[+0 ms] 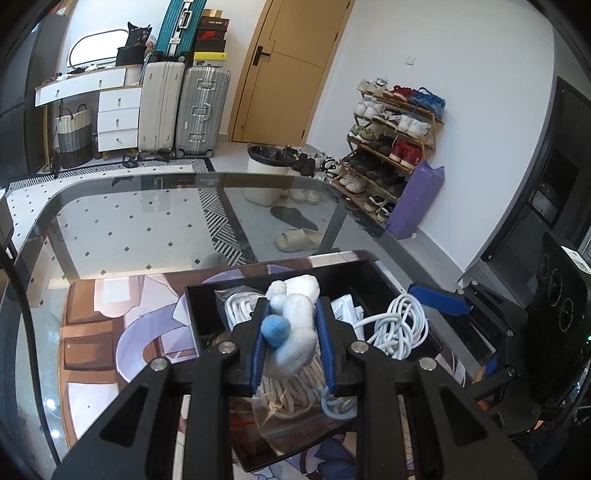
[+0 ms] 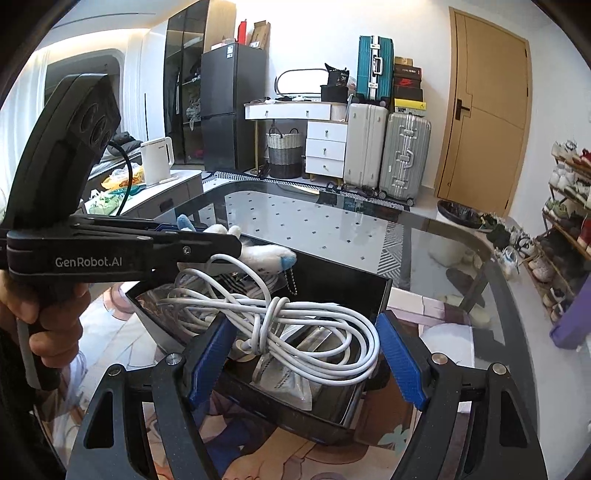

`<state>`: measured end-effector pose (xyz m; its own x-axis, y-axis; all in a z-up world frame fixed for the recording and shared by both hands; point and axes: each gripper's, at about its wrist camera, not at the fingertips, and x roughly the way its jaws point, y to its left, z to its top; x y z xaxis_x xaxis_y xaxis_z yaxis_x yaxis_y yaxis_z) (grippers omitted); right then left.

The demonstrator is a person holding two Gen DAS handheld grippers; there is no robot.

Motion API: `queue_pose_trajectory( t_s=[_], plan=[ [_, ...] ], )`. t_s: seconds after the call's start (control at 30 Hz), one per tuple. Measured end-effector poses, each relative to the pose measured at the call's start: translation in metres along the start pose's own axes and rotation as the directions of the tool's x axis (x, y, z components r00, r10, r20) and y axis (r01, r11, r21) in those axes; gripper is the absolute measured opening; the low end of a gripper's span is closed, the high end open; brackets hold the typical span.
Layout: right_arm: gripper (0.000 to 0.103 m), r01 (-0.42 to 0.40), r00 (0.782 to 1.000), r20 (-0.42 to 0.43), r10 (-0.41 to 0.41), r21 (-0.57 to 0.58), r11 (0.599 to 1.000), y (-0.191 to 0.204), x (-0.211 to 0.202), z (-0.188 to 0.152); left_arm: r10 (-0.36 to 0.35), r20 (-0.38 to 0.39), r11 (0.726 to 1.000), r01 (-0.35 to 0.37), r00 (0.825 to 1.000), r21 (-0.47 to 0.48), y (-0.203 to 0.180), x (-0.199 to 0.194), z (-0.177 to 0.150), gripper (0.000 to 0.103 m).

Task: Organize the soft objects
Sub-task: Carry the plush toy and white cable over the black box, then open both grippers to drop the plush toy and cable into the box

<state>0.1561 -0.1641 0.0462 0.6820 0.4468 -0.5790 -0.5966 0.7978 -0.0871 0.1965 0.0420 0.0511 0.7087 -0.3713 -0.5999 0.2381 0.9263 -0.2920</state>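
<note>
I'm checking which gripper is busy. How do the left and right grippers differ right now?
The left gripper is shut on the white plush toy; the right gripper is open and holds nothing. The left carries its toy above the black tray; the right's fingers straddle the white cable bundle without touching. Both have blue pads.

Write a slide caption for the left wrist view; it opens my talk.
Left gripper holds a white plush toy above the black bin.

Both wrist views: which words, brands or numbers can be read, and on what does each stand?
"GenRobot.AI": white letters on the side of the left gripper, seen in the right wrist view.
Shoe boxes by the teal suitcase: print too small to read.
Nothing else is legible.
</note>
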Motion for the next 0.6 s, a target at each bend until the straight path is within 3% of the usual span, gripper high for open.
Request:
queue_pose_trajectory(
  t_s=[0.2, 0.37, 0.6],
  plan=[
    [0.08, 0.02, 1.0, 0.016, -0.02, -0.019, 1.0, 0.001, 0.006, -0.001, 0.012, -0.008, 1.0, -0.012, 1.0, 0.007, -0.001, 0.002, -0.001, 0.023],
    [0.093, 0.053, 0.998, 0.025, -0.053, -0.012, 0.999, 0.0, 0.004, -0.005, 0.034, -0.011, 0.999, -0.034, 0.999, 0.027, -0.004, 0.004, -0.003, 0.023],
    [0.097, 0.068, 0.997, 0.033, -0.068, 0.017, 0.998, -0.01, -0.004, -0.009, 0.072, -0.015, 0.996, -0.071, 0.997, 0.053, -0.008, 0.004, -0.005, 0.026]
  ],
)
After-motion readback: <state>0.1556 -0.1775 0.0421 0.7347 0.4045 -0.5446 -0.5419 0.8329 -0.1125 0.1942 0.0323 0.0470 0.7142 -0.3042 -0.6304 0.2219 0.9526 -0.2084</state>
